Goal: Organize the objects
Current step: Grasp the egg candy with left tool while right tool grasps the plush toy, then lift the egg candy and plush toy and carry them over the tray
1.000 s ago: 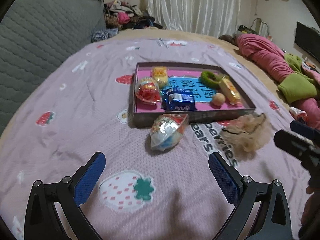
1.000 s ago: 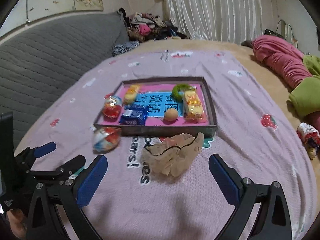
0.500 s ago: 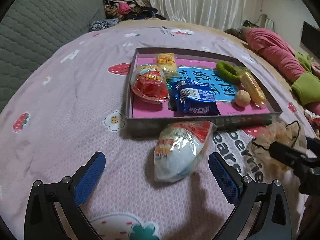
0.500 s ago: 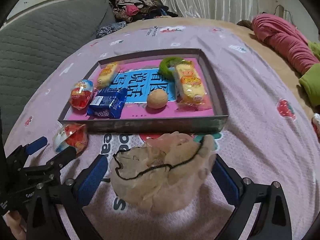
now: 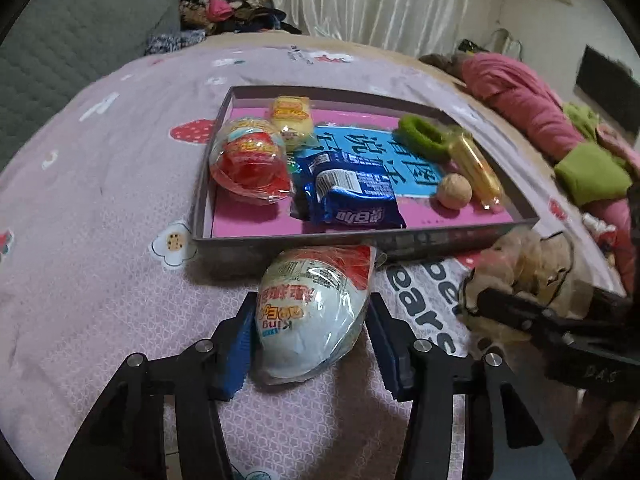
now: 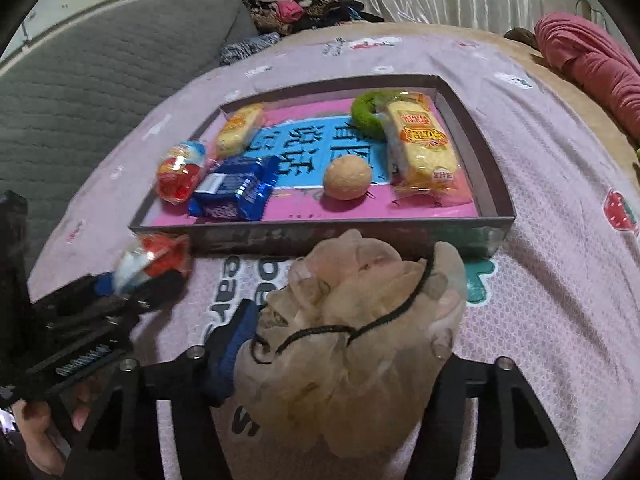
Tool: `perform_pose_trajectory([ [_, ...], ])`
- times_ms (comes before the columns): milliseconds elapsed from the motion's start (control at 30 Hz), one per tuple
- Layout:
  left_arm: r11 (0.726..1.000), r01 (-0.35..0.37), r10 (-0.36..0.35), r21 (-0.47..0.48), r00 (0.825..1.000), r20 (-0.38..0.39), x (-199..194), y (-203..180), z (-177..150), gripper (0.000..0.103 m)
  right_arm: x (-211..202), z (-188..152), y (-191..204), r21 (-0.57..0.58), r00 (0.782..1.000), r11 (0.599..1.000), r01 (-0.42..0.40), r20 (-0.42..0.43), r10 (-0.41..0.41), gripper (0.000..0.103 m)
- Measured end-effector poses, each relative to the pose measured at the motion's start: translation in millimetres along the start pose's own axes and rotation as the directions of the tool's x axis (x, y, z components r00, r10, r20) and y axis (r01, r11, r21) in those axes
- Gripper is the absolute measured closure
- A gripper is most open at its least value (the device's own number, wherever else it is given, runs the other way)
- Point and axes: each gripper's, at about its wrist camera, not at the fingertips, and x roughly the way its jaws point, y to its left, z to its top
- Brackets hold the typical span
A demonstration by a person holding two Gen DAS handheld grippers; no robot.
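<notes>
Both tongs pinching: left gripper (image 5: 310,336) on wrapped egg toy (image 5: 316,312), right gripper (image 6: 344,356) on beige scrunchie (image 6: 352,340).

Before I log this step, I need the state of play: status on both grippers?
Left gripper shut on wrapped egg toy. Right gripper shut on beige scrunchie. Both outside tray, at its near wall.

Wrapped toy egg (image 5: 316,312): white and red, clear film wrapper, lying on its side on the bedspread just in front of the box's near wall. Mesh bath pouf (image 6: 356,344): beige, crumpled, with a black cord loop, resting on the bedspread near the same wall. Shallow grey box (image 5: 202,184): pink-and-blue floor, holding a second red egg (image 5: 250,164), blue biscuit packet (image 5: 352,200), two yellow cake packets, green ring (image 6: 370,110) and what appears to be a walnut (image 6: 347,179).
</notes>
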Motion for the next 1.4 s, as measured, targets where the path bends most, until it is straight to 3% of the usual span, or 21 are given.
perform_pose_trajectory([
  [133, 0.999, 0.028, -0.027, -0.018, 0.999, 0.022, -4.6, 2.9, -0.5, 0.05, -8.7, -1.1, -0.9, 0.003, 0.998, 0.999, -0.046, 0.045, 0.046, 0.054],
  [300, 1.0, 0.012, -0.013, 0.018, 0.999, 0.043, -13.5, -6.3, -4.4, 0.05, -24.0, -2.7, -1.5, 0.001, 0.994, 0.999, -0.046, 0.098, 0.046, 0.068],
  [500, 0.999, -0.018, 0.016, 0.033, 0.998, 0.053, -21.8, -11.7, -9.6, 0.05, -30.3, -4.0, 0.2, -0.011, 0.994, 0.999, -0.037, 0.102, 0.038, 0.078],
  [833, 0.998, -0.044, 0.039, 0.046, 0.993, 0.109, -61.4, -17.9, -14.6, 0.049, -77.7, -2.3, 15.3, -0.07, 0.982, 0.997, -0.043, 0.179, 0.055, 0.078],
  [1400, 0.995, -0.098, 0.091, 0.019, 0.968, 0.232, -182.8, -35.1, 16.4, 0.049, -176.6, 16.5, 51.4, -0.167, 0.96, 0.986, -0.005, 0.277, 0.052, 0.078],
])
